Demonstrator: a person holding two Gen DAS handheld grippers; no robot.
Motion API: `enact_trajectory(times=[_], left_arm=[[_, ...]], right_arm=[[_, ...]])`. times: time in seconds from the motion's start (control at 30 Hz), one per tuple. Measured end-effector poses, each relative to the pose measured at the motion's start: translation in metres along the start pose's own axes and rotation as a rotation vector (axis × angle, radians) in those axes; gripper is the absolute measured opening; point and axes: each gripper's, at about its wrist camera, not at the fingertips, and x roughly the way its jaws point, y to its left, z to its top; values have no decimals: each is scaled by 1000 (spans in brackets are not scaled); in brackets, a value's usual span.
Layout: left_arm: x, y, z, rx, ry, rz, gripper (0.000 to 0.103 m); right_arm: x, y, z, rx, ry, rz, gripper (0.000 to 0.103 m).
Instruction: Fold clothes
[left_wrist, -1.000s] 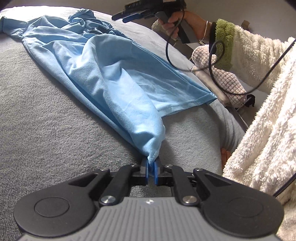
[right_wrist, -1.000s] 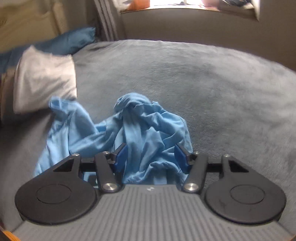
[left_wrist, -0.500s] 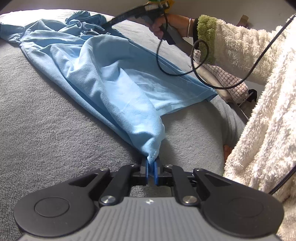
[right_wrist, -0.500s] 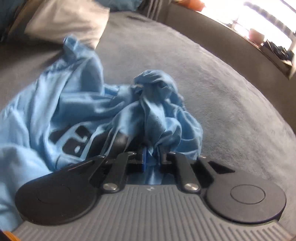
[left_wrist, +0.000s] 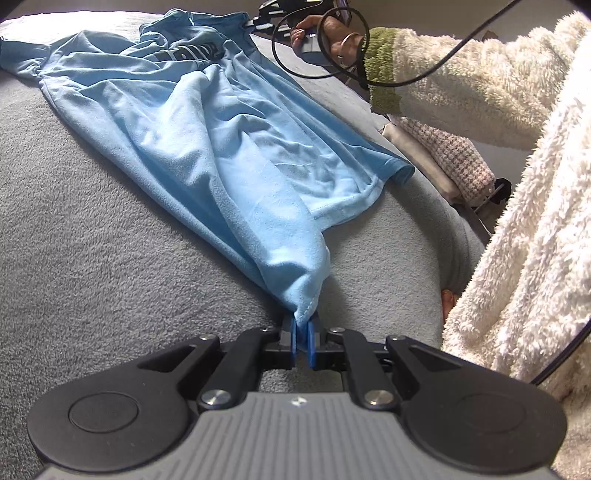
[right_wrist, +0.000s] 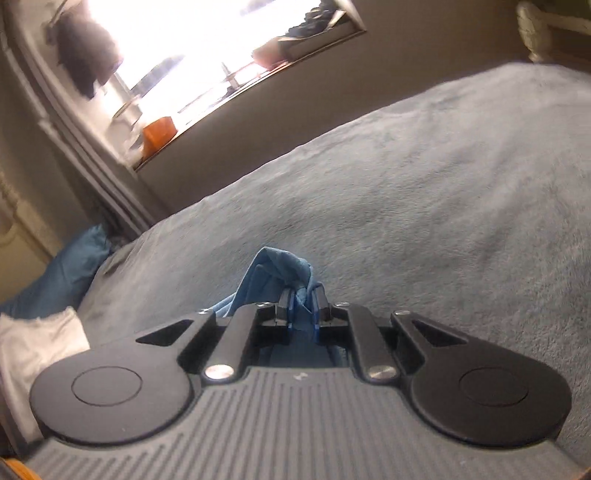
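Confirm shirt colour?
Light blue shirt with a dark printed graphic near the chest; the left wrist view shows it best.

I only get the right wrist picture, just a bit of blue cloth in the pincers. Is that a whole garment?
Observer: Yes, a light blue T-shirt spread across the grey blanket.
Operator: Anything holding its other end?
Observer: The left gripper is shut on a bottom corner.
Operator: Who's working my pincers?
Observer: A hand in a fluffy cream sleeve holds the right gripper, whose jaws have just closed on the cloth.
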Motion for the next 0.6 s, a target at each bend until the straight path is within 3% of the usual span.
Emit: enact_trajectory(times=[0.13, 0.23, 0.27, 0.4, 0.6], left_arm=[[0, -2, 0, 0, 2, 4, 9], [-1, -2, -1, 0, 0, 7, 9], [-2, -3, -2, -1, 0, 8, 9], [-2, -6, -2, 4, -6, 20, 9], [-1, -9, -1, -16, -17, 36, 9]], right_arm=[[0, -47, 1, 258, -52, -117, 14], [-12, -75, -2, 383, -40, -119, 25], [-20, -82, -3, 401, -36, -112, 33], [-60, -102, -10, 412, 11, -74, 45], [-131, -107, -49, 307, 227, -12, 55]])
